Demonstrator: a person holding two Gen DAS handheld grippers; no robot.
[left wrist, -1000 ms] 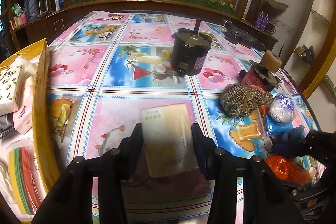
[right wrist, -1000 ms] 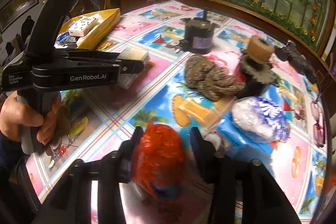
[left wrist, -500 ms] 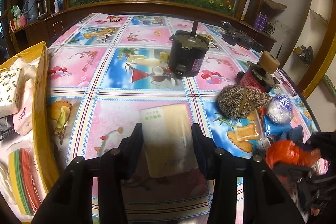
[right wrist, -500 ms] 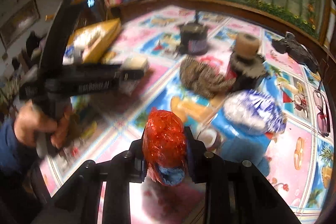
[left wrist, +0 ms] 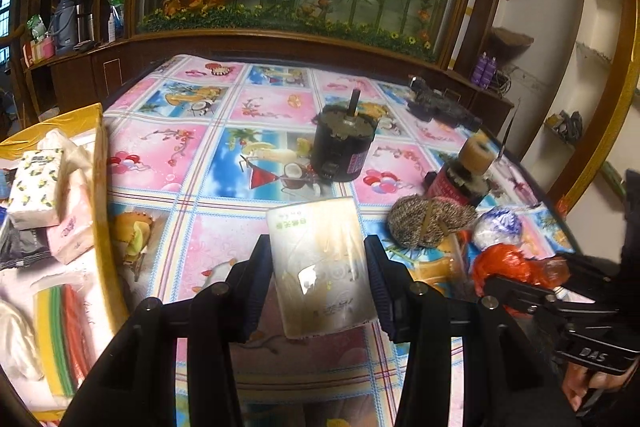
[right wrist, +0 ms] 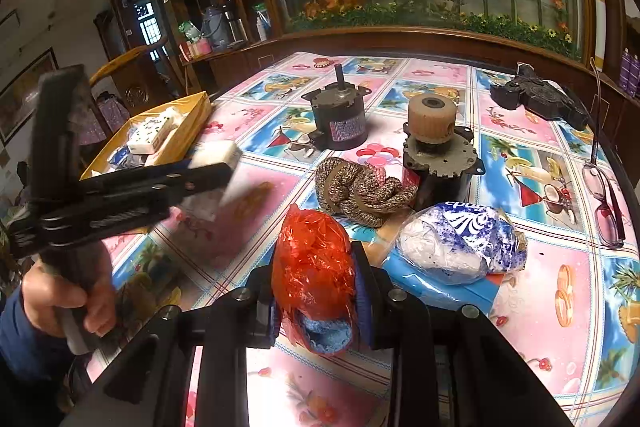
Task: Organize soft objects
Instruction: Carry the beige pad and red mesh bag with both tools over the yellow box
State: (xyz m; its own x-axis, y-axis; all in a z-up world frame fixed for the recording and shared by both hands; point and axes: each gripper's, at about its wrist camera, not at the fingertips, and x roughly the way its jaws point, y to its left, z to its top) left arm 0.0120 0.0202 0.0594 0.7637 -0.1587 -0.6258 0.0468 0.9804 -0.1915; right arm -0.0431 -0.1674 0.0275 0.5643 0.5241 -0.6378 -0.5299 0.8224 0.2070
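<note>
On the far left, the yellow tray (left wrist: pixel 100 187) already holds several soft packs: a lemon-print tissue pack (left wrist: pixel 34 187), a pink one under it, and a striped bundle nearer me. That part looks done. Next along, my left gripper (left wrist: pixel 318 267) pinches a wrapped tissue pack (left wrist: pixel 320 267) between its fingers, lifted off the patterned tablecloth (left wrist: pixel 168 147) and not yet over the tray. Right of that, my right gripper (right wrist: pixel 316 279) clamps a red plastic bag (right wrist: pixel 314 259) with something blue inside; it too is off the table. Left on the table, I judge, are the knitted bundle (right wrist: pixel 360 191) and the white-and-blue bag (right wrist: pixel 460 247), lying near each other beside the two motors (right wrist: pixel 340 119), which are hard and probably stay. So roughly half remains: two items in hand to drop off, two to fetch.
</note>
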